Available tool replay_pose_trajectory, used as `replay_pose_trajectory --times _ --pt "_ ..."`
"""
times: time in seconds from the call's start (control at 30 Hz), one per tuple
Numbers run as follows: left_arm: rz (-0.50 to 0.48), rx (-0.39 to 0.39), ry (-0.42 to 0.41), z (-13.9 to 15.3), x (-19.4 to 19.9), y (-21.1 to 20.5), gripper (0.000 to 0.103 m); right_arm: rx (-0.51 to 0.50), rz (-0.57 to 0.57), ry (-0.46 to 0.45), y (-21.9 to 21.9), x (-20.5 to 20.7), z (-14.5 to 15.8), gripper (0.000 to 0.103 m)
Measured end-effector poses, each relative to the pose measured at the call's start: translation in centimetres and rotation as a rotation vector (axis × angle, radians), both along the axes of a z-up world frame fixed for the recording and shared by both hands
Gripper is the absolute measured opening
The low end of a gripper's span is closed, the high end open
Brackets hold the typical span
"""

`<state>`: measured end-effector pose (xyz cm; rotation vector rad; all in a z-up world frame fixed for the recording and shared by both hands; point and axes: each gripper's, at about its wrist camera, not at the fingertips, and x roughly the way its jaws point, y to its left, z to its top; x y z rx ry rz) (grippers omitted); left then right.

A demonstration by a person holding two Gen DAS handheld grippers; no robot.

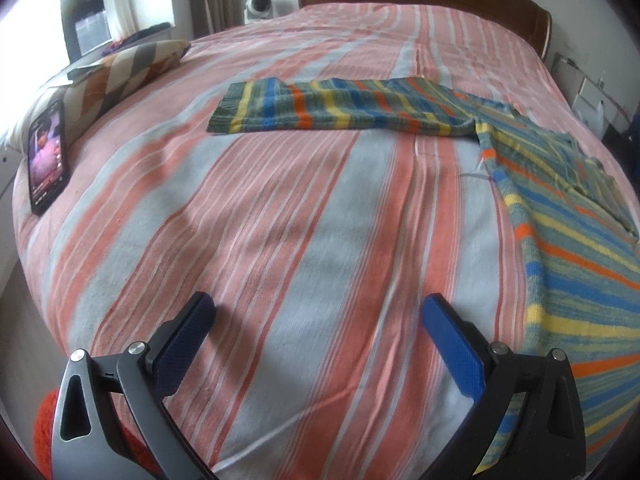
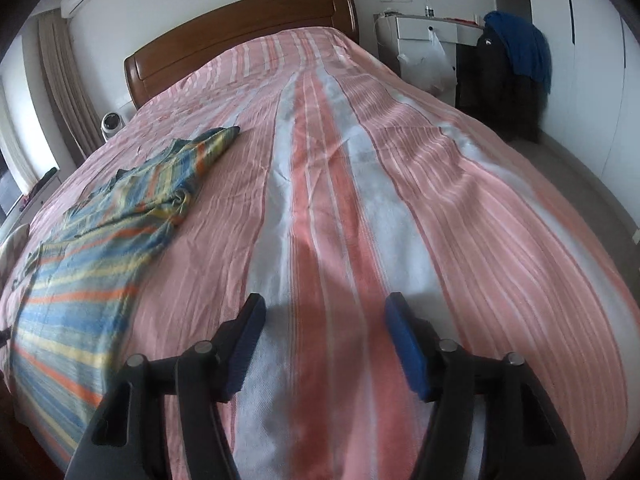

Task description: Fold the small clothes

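Note:
A striped shirt (image 1: 560, 216) in green, blue, yellow and orange lies spread flat on the pink-and-grey striped bedspread (image 1: 280, 220). One sleeve (image 1: 340, 108) stretches out leftward across the bed. My left gripper (image 1: 318, 312) is open over bare bedspread, left of the shirt's body, with nothing between its blue pads. In the right wrist view the same shirt (image 2: 104, 224) lies at the left, its other sleeve (image 2: 208, 144) pointing toward the headboard. My right gripper (image 2: 324, 312) stands open above bare bedspread, to the right of the shirt, holding nothing.
A phone (image 1: 47, 156) with a lit screen leans on a patterned pillow (image 1: 120, 68) at the bed's left edge. A wooden headboard (image 2: 240, 28) closes the far end. A white desk (image 2: 428, 28) and a chair draped with dark clothes (image 2: 516, 64) stand right of the bed.

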<state>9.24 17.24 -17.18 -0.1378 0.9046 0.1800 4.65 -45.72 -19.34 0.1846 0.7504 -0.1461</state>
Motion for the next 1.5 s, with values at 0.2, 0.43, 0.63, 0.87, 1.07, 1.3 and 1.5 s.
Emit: replay_pose_trajectory --times 0.2,0.43,0.63,0.87,1.07,1.3,1.5 --pt "-0.001 0.013 0.004 -0.1 0.1 0.1 0.103 -0.040 0.017 -0.019 0.6 -0.1 -1.2 0.075" --pt "0.012 0.020 0.007 -0.1 0.2 -0.1 0.103 -0.037 0.018 -0.032 0.6 -0.2 -1.4 0.076" --pt "-0.005 0.076 0.014 0.0 0.3 -0.7 0.103 -0.042 0.018 -0.036 0.7 -0.2 -1.5 0.076" --pt "-0.033 0.051 0.026 -0.2 0.2 -0.3 0.103 -0.043 0.018 -0.036 0.7 -0.2 -1.5 0.076" --pt "-0.038 0.049 0.036 -0.1 0.2 -0.3 0.103 -0.045 0.020 -0.036 0.7 -0.2 -1.6 0.076" --pt "-0.069 -0.008 0.042 1.4 -0.4 -0.3 0.103 -0.045 0.020 -0.036 0.8 -0.1 -1.6 0.076" --pt "-0.145 -0.094 0.013 4.8 0.0 0.3 0.103 -0.045 0.020 -0.036 0.8 -0.1 -1.6 0.077"
